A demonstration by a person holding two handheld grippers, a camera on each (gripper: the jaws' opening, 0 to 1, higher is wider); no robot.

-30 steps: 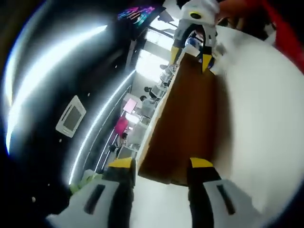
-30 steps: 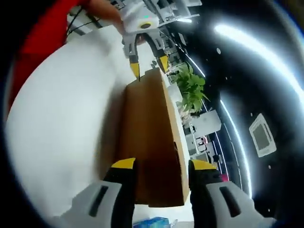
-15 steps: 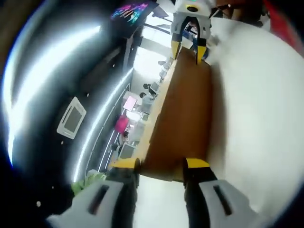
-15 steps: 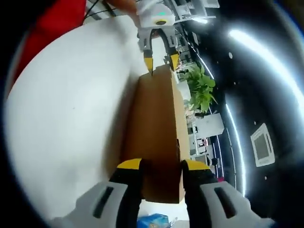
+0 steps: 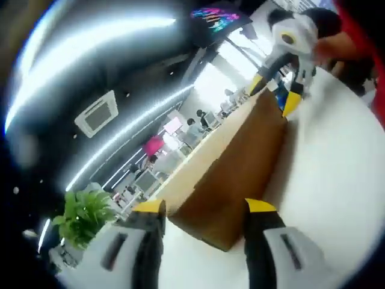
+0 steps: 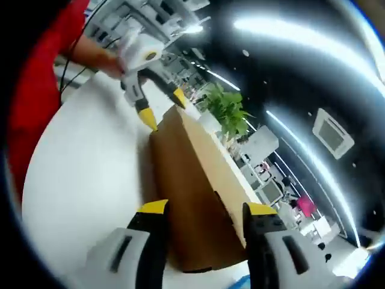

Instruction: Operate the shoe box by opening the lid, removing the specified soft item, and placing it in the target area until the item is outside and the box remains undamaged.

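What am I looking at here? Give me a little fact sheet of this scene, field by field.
Main object: brown cardboard shoe box, lid not yet open
Surface: white table
Left gripper: jaws apart, straddling one end of the box
Right gripper: jaws apart, straddling the opposite end
Contact with box: cannot tell
Soft item: hidden from view
Background: green plant, ceiling lights
Person: red sleeve

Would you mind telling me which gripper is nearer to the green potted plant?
Left. The left gripper holds the brown cardboard box's end beside the green potted plant; the right gripper straddles the opposite end.
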